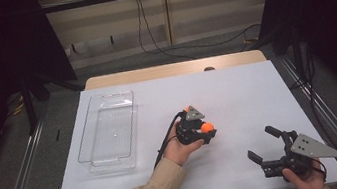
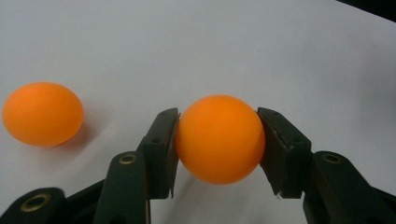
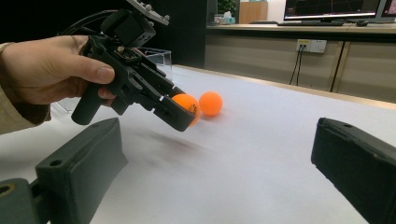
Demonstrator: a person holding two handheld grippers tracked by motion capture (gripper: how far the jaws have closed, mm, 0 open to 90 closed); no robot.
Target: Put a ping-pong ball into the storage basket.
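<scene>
My left gripper [image 1: 207, 130] hovers over the middle of the white table, shut on an orange ball [image 1: 207, 127]. In the left gripper view its black jaws press both sides of that ball [image 2: 219, 138], a little above the surface. A second orange ball [image 2: 43, 113] rests on the table just beyond and to the side, seen also in the high view [image 1: 186, 108] and the right gripper view [image 3: 210, 103]. Near the table's front right, my right gripper [image 1: 260, 142] stands open with nothing between its jaws, facing the left gripper [image 3: 187, 111] and its held ball [image 3: 185, 102].
A clear plastic tray [image 1: 111, 133] lies lengthwise on the left part of the table [image 1: 236, 89], its far corner visible behind the hand [image 3: 161, 56]. Black curtains flank the table. Cables run along the floor behind it.
</scene>
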